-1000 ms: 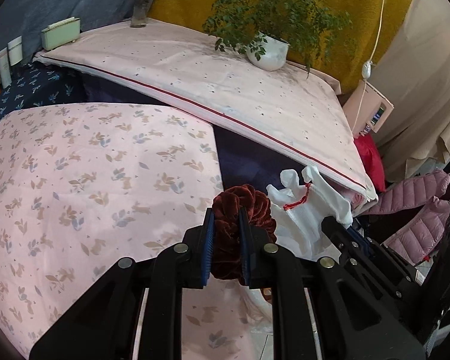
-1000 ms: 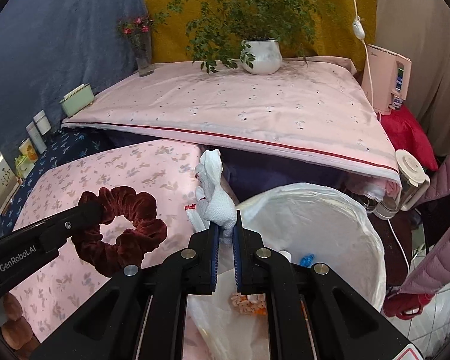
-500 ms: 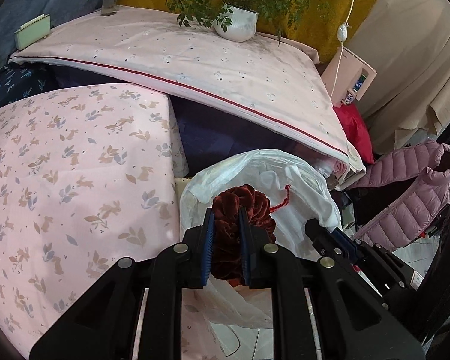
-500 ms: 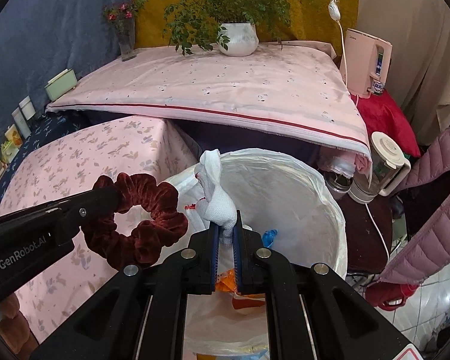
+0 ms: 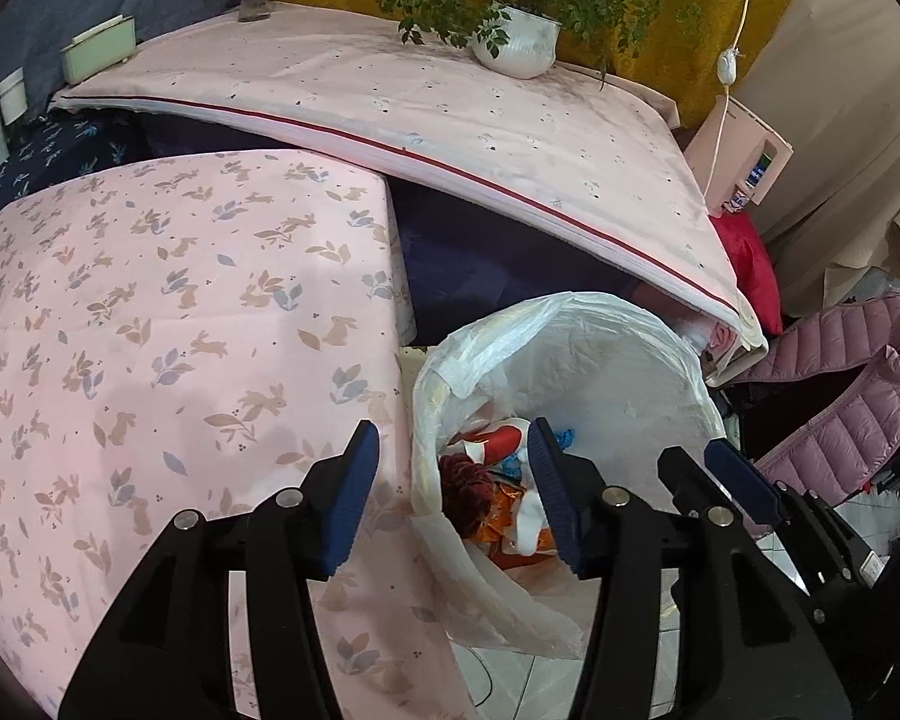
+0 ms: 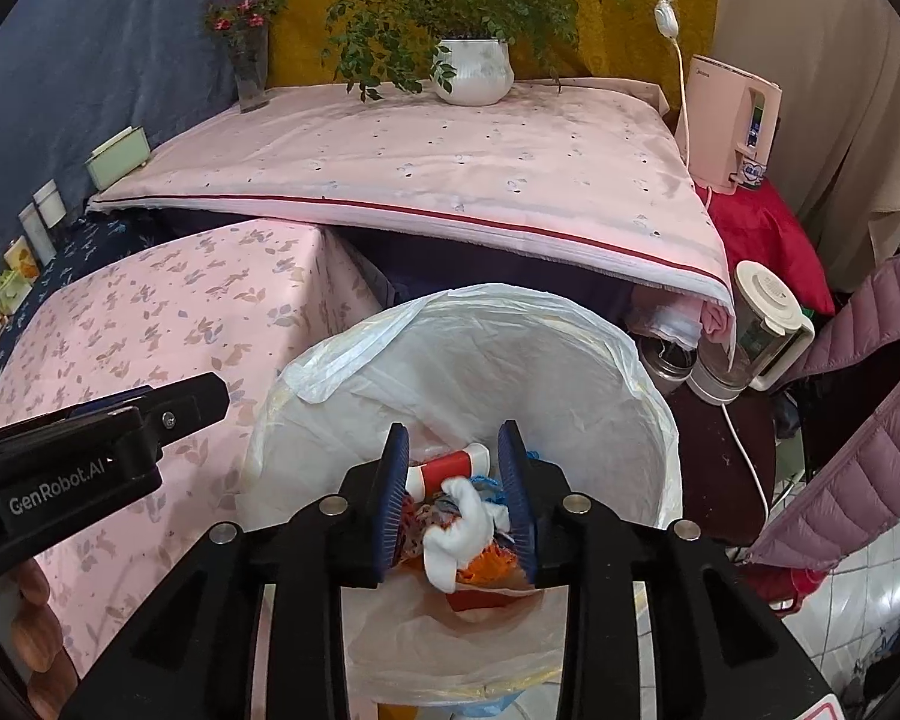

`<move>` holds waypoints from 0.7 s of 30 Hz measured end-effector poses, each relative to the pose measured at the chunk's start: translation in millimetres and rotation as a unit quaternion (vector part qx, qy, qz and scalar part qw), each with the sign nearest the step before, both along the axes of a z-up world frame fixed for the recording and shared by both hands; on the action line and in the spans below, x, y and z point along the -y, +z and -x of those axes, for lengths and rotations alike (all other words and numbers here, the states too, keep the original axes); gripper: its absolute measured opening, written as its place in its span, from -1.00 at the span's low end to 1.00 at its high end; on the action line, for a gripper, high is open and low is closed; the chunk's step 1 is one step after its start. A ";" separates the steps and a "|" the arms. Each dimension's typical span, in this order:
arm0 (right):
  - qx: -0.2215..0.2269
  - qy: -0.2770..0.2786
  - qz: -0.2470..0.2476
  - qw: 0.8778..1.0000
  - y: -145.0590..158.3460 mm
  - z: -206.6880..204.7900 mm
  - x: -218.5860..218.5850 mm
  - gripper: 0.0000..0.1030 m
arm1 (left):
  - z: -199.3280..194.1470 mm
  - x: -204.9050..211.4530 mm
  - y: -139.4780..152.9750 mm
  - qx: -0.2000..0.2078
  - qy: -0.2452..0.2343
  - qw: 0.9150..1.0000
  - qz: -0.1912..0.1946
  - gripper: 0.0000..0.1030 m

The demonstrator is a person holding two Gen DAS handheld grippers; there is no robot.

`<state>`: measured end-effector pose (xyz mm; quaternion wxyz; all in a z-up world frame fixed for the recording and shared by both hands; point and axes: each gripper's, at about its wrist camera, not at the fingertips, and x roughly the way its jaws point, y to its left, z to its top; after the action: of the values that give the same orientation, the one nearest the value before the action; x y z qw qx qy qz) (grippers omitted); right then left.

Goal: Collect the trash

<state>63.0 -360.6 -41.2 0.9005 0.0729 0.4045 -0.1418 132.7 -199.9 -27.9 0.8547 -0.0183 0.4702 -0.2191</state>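
- Left gripper (image 5: 453, 495): jaws spread wide, nothing between the ribbed blue pads (image 5: 345, 504). It hangs over the near rim of the trash bin (image 5: 678, 372), partly above the table edge.
- Right gripper (image 6: 456, 501): jaws parted and empty, poised directly over the bin mouth. Black plastic arms, blue ridged pads — same build as the left.
- Trash bin: round, lined with a thin, translucent white plastic bag (image 6: 468, 360) (crinkled, folded loosely over the rim).
- Dark red velvet scrunchie (image 5: 465, 483): ruffled and soft-looking, lying inside the bin on top of the other refuse, toward the table side.
- White cloth wad (image 6: 459, 525): knotted and limp, also in the bin, resting on orange wrappers (image 6: 486, 561); seen between the right gripper's pads but touching neither.
- A red-and-white cylindrical piece (image 6: 444, 468) lies just behind the wad; blue scraps beside it — too small to identify.
- Table to the left of the bin: pink tablecloth (image 5: 150, 330), matte cotton look, printed with rabbits and leaves.
- Behind: a higher surface under a pale pink cloth with a red stripe along its edge (image 6: 426, 162), carrying a white ribbed pot with a leafy green plant (image 6: 474, 69) and a glass vase of red flowers (image 6: 249, 69).
- Right side: quilted mauve puffer jacket (image 5: 858, 396), glossy.
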 end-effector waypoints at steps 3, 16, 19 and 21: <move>-0.003 0.006 0.003 1.000 1.1 0.4 -4.8 -0.25 | 1.6 -6.0 2.1 0.011 0.006 1.000 -0.009 -0.05; -0.018 0.021 0.036 0.999 7.6 22.5 -31.1 0.39 | 30.4 -34.6 4.3 0.060 0.032 0.995 -0.070 0.26; -0.025 0.020 0.045 0.998 6.0 31.7 -35.3 0.54 | 39.0 -39.2 1.9 0.064 0.034 0.994 -0.082 0.39; -0.030 0.016 0.047 0.998 4.8 38.5 -36.0 0.61 | 45.0 -42.3 0.8 0.070 0.039 0.993 -0.092 0.45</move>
<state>24.5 -324.7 -36.4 0.8925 0.0198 0.4254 -0.1484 87.6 -157.6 -27.1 0.8913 0.0574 0.4268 -0.1422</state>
